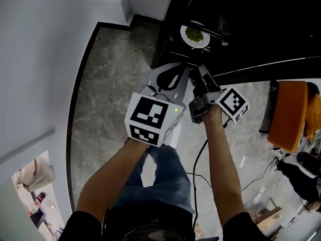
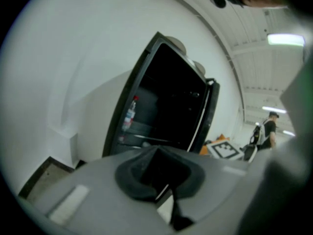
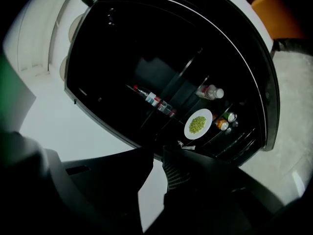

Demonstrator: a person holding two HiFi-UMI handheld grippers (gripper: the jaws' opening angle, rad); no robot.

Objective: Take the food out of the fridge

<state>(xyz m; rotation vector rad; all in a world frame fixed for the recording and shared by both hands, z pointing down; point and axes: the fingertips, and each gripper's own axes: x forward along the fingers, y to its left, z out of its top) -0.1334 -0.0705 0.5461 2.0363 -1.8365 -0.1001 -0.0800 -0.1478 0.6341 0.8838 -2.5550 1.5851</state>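
The fridge (image 1: 235, 14) stands open and dark inside. A white plate of green food (image 1: 194, 35) sits on a low shelf; the right gripper view shows the plate (image 3: 198, 124) ahead of the jaws and apart from them. My left gripper (image 1: 173, 69) hangs in front of the fridge's lower edge, grey jaws together, nothing between them. In its own view the left gripper (image 2: 157, 151) points at the fridge opening (image 2: 166, 102). My right gripper (image 1: 203, 77) is beside it, and the right gripper (image 3: 159, 153) has black tips that meet, holding nothing.
On the shelves are a lying bottle (image 3: 154, 100), another bottle (image 3: 210, 92) and cans (image 3: 225, 121). The fridge door (image 1: 266, 67) juts out at the right. An orange chair (image 1: 288, 114) stands further right. A white wall (image 1: 35, 59) runs along the left, and a cable (image 1: 198, 169) trails on the floor.
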